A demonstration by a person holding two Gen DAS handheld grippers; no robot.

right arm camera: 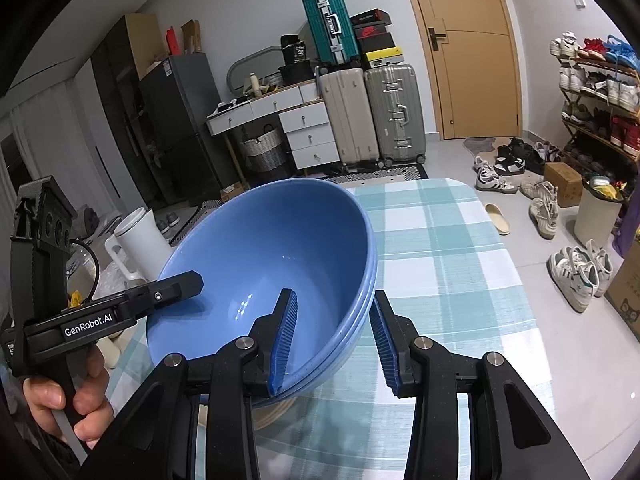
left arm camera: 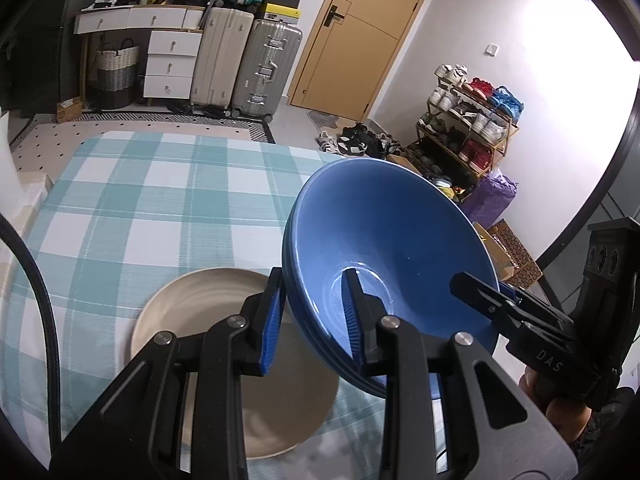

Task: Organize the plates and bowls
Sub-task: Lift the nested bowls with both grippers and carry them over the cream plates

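Left gripper (left arm camera: 314,312) clamps the blue bowl stack's (left arm camera: 392,240) rim at its 8 o'clock; stack tilted, lifted above the beige plate (left arm camera: 192,300) on the checked tablecloth (left arm camera: 140,200).

Right view: right gripper (right arm camera: 334,340) straddles the stack's (right arm camera: 260,264) 5 o'clock rim, inner pad on the wall, outer pad looks just clear. Grip can't be confirmed.

Glazed ceramic, likely heavy, slick, chippable. Hold opposite rims.

Nested blue bowls (left arm camera: 392,240), perhaps 3, tilted above the cream plate (left arm camera: 200,304) on checked cloth.
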